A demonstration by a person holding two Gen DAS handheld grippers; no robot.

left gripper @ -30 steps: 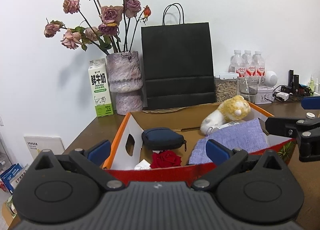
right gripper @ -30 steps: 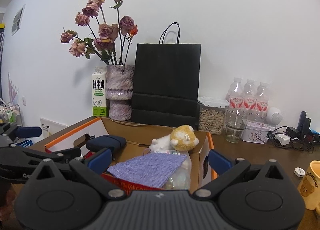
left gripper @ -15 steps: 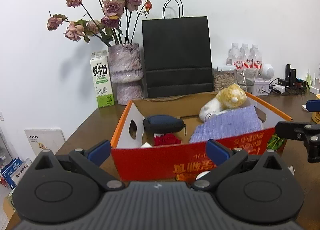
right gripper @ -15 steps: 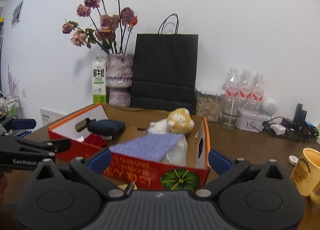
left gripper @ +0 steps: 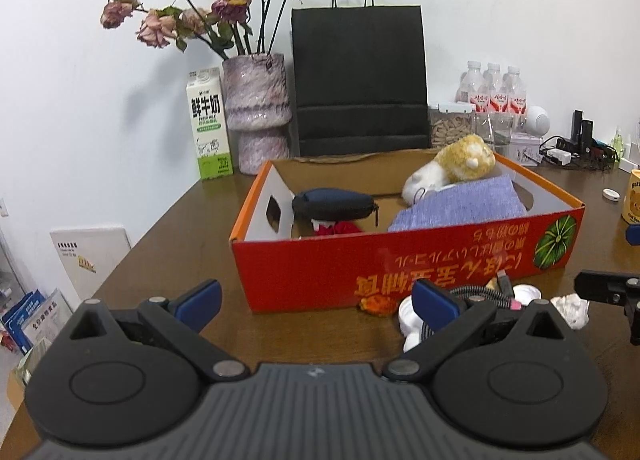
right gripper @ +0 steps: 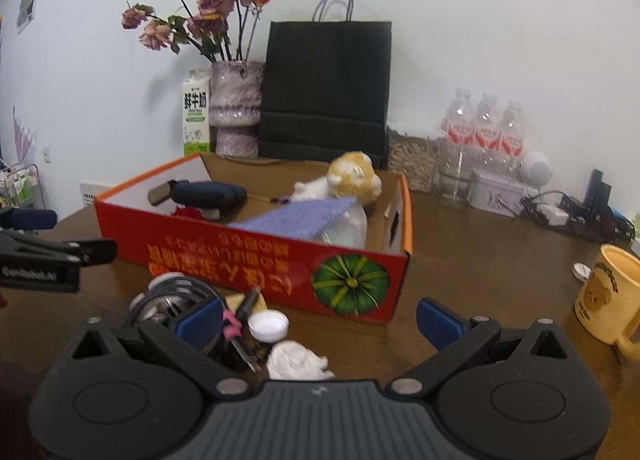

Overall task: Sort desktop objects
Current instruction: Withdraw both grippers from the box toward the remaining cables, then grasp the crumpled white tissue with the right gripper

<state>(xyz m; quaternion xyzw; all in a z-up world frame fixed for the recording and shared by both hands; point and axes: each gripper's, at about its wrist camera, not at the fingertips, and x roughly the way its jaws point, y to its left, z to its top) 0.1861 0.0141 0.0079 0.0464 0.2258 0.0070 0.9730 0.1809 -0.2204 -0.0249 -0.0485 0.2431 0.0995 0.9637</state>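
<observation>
- Milk carton [left gripper: 209, 124] — upright at the far left of the tabletop [left gripper: 192, 228], against the wall, touching or just beside the mottled vase [left gripper: 258, 112] of dried roses.
- Black paper bag [left gripper: 358, 80] — upright behind the box, just right of the vase.
- Left gripper [left gripper: 316, 300] — fingers spread wide, nothing between them; it hangs above the near left part of the tabletop, facing the long near wall of the box.
- Red-and-orange cardboard box [left gripper: 400, 260] — open-topped, mid-tabletop, its printing upside down. Inside, left to right: a dark blue zip pouch [left gripper: 334, 206] over a red item [left gripper: 340, 228], a lilac cloth [left gripper: 460, 206], and a yellow-and-white plush toy [left gripper: 460, 166] at the far right corner.
- Loose objects on the tabletop just before the box's near wall: an orange trinket [left gripper: 376, 305], a coiled braided cable [right gripper: 172, 296], a white cap [right gripper: 269, 325] and a crumpled white tissue [right gripper: 298, 360].
- Right gripper [right gripper: 320, 320] — fingers likewise wide apart and holding nothing; the cable lies by its left finger, the tissue between the fingers near the body.
- Jar of seeds [right gripper: 412, 160], water bottles [right gripper: 484, 132], tin [right gripper: 498, 192] — along the far edge, right of the bag.
- Yellow mug [right gripper: 608, 296] — near the right edge, with a small white disc [right gripper: 581, 270] just beside it.
</observation>
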